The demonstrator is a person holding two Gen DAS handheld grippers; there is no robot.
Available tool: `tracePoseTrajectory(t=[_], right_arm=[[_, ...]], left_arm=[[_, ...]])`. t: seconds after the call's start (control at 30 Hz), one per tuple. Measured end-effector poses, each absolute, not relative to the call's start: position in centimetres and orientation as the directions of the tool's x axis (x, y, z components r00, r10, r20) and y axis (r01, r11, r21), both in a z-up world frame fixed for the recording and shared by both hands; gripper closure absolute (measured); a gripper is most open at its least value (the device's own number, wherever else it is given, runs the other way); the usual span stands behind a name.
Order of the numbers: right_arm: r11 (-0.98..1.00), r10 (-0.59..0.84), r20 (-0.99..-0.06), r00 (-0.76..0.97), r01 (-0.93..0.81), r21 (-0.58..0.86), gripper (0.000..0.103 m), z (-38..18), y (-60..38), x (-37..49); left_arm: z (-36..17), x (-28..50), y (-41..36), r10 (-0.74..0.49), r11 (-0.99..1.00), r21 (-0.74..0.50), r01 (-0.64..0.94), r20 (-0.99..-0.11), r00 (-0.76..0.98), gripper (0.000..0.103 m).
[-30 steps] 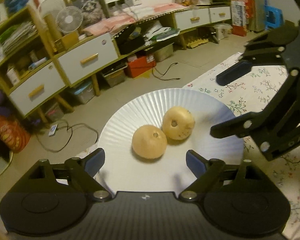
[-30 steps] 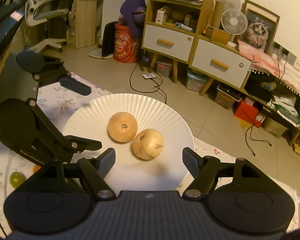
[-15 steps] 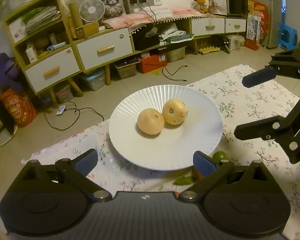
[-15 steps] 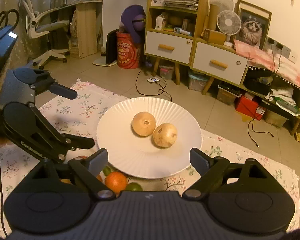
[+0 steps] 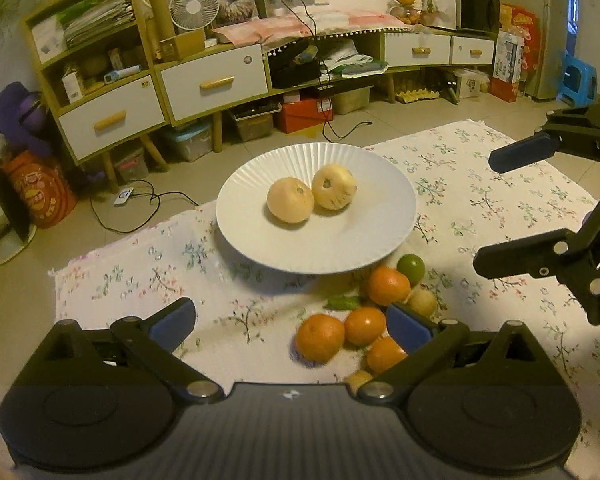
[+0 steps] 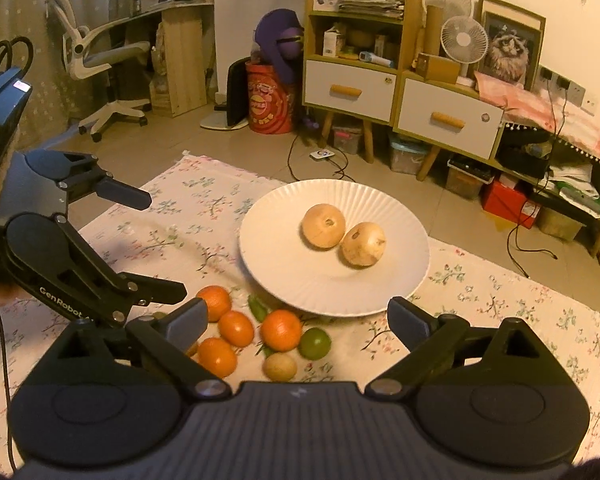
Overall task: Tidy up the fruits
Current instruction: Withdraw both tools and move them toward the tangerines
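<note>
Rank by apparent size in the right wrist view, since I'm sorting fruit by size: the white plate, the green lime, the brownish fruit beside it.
1. white plate, by far largest.
2. green lime and brownish fruit: look about alike; not ranked.

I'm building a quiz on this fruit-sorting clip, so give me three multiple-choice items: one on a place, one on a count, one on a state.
1. Where do the two round tan fruits lie?
A. on the white fluted plate
B. on the floral cloth
C. on the floor

2. How many orange citrus fruits lie on the floral cloth?
A. two
B. four
C. six

3. What is between the left gripper's fingers?
A. a tan fruit
B. the plate
C. nothing held

Answers: 1 A, both tan fruits rest side by side on the plate. 2 B, four show beside the round green fruit. 3 C, its jaws stand wide, gripping nothing.
</note>
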State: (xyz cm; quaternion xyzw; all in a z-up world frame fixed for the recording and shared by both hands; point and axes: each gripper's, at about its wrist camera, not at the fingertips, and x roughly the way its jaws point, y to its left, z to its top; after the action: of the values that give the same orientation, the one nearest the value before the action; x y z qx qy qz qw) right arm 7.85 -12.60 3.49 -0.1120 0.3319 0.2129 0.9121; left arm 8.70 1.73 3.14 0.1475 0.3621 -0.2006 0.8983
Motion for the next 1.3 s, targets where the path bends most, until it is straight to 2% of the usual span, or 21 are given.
tracePoseTrajectory(t=[0.63,0.93,1.23,1.3], right_arm=[[0.922,0.268,-0.62,0.737,-0.384,-0.057,0.004,1.3,-12.8,6.0],[0.92,0.247,-0.643,0.724,-0.385,-0.08,0.005,-0.7,-12.2,6.6],[0.915,0.242,-0.66,0.711,-0.394,-0.089,0.011,-1.8,-11.9,7.5],[0.914,0.243,-0.665,0.706,-0.396,-0.087,0.019,-2.0,-11.9,7.9]], left_arm=[[1.5,4.9,2.7,-0.236,0.881,0.139,0.453,-0.701,0.673,0.011],[-0.1,6.0,2.8,-0.191,0.912,0.124,0.391,-0.713,0.674,0.011],[-0.9,7.7,2.7,-0.171,0.932,0.096,0.35,-0.734,0.657,0.013],[-1.0,8.1,2.7,-0.178,0.934,0.081,0.347,-0.738,0.651,0.017]])
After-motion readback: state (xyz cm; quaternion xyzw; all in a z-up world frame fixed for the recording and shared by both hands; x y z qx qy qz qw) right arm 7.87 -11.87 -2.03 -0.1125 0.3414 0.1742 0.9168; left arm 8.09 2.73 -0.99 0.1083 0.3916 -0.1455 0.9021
